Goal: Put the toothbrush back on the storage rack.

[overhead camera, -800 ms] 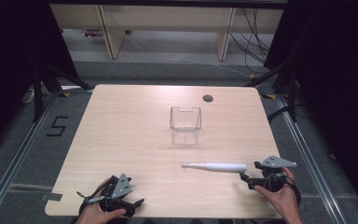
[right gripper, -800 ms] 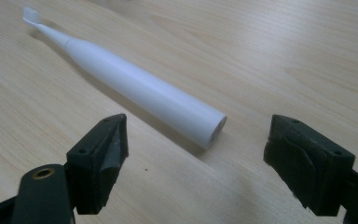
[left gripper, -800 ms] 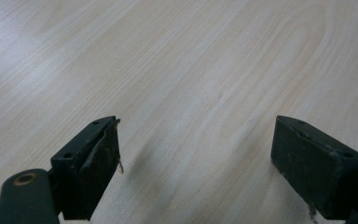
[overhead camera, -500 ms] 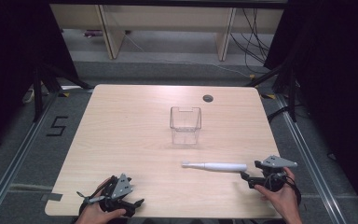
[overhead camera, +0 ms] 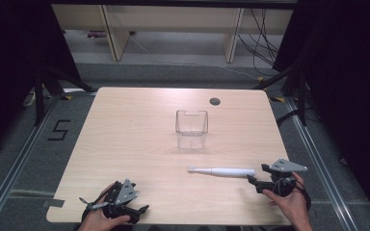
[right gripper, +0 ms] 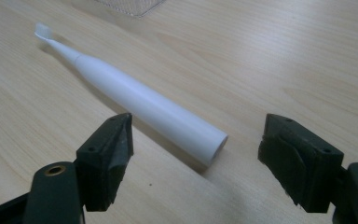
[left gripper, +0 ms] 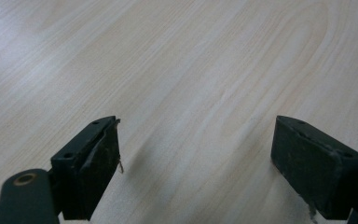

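Note:
A white electric toothbrush (overhead camera: 221,171) lies flat on the wooden table, with its brush head to the left. My right gripper (overhead camera: 254,181) sits just off its blunt end with the jaws spread wide. In the right gripper view the toothbrush (right gripper: 140,102) runs away up and to the left. Its blunt end reaches in between the open jaws of that gripper (right gripper: 196,140) and touches neither pad. My left gripper (overhead camera: 137,211) rests near the table's front left edge. Its own view shows it (left gripper: 196,144) open over bare wood.
A clear square container (overhead camera: 191,129) stands upright at the middle of the table (overhead camera: 125,125), beyond the toothbrush. A small dark hole (overhead camera: 215,101) sits near the far edge. Dark floor and rails surround the table, and shelving stands behind it.

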A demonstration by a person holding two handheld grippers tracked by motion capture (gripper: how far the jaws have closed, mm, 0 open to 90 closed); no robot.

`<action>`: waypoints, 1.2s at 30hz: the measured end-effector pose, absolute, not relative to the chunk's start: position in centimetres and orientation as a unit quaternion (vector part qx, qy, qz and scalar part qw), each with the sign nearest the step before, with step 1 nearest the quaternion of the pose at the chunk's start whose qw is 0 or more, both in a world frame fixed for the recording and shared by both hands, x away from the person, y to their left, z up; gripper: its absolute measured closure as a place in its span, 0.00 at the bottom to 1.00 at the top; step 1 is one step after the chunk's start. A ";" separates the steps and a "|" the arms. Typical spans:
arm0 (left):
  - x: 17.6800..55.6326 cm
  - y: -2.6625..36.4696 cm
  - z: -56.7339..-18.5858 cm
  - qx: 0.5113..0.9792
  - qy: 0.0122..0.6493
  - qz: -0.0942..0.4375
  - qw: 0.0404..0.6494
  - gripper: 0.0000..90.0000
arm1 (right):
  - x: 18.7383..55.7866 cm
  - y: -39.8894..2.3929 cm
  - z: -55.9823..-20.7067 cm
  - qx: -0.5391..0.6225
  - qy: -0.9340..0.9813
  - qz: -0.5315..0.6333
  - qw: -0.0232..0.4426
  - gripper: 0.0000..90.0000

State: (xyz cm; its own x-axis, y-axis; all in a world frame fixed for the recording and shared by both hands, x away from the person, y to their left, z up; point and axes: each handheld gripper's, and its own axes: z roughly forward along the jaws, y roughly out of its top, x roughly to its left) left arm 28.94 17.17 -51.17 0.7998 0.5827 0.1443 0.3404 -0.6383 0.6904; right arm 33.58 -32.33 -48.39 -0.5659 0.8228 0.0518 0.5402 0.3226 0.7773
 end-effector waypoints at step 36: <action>29.0 17.1 -51.3 0.888 0.260 0.179 0.336 0.17 | 36.2 -30.3 -47.4 0.389 0.837 0.331 0.194 0.93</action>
State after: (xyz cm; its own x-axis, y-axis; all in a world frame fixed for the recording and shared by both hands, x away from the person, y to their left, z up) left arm 28.97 17.11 -51.27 0.8007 0.5819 0.1423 0.3422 -0.6392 0.6887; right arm 36.24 -30.29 -47.36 -0.6218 0.7803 -0.0670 0.5230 0.4774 0.7061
